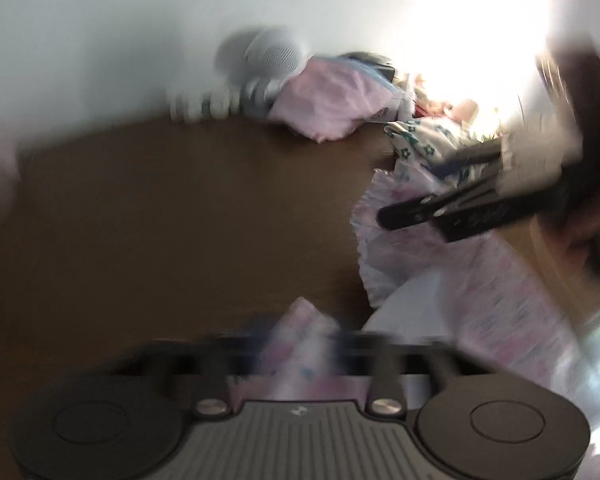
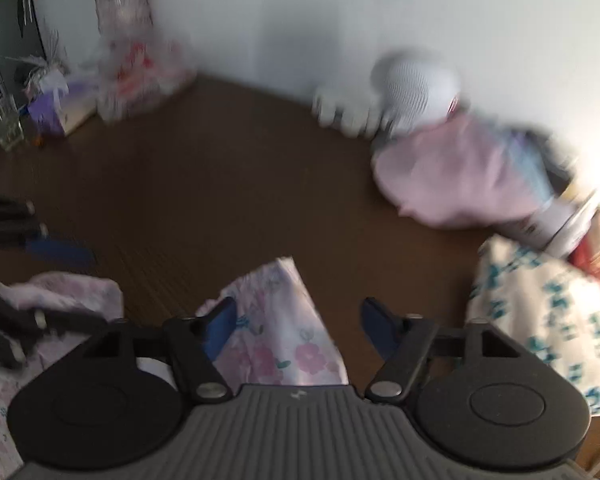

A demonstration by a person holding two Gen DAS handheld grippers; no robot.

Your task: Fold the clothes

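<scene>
Floral garment (image 2: 284, 332), pale pink with a flower print, lies crumpled at the near edge of the brown desk (image 2: 220, 184), one fold rising between the pads of the right claw (image 2: 300, 328), whose jaws stand apart and do not press on it. Left claw (image 1: 296, 344) is heavily blurred; its jaws read as closed, with a fold of the same garment pinched between them. Pink cloth heap (image 2: 452, 184) sits at the far edge and a teal-printed garment (image 2: 548, 320) near the right edge.
</scene>
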